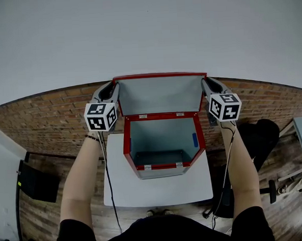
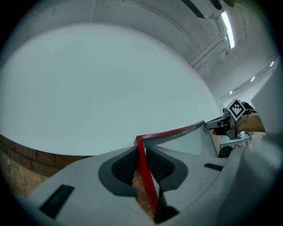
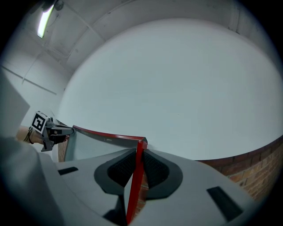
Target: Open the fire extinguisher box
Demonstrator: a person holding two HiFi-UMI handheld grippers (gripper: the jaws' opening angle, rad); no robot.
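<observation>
A red fire extinguisher box [image 1: 162, 142] stands on a white table [image 1: 157, 186], its inside grey and bare. Its lid [image 1: 160, 94] stands raised behind it, red-rimmed with a grey inner face. My left gripper [image 1: 112, 89] is shut on the lid's left edge [image 2: 145, 170]; the red rim runs between its ribbed pads. My right gripper [image 1: 207, 84] is shut on the lid's right edge [image 3: 136, 176] in the same way. From each gripper view I see the other gripper at the far corner of the lid.
The floor [image 1: 54, 123] below is brick and wood. A black object [image 1: 37, 183] lies at the left and a black chair [image 1: 259, 136] at the right of the table. A cable [image 1: 110, 186] hangs from my left gripper across the table's left side. A white wall rises behind.
</observation>
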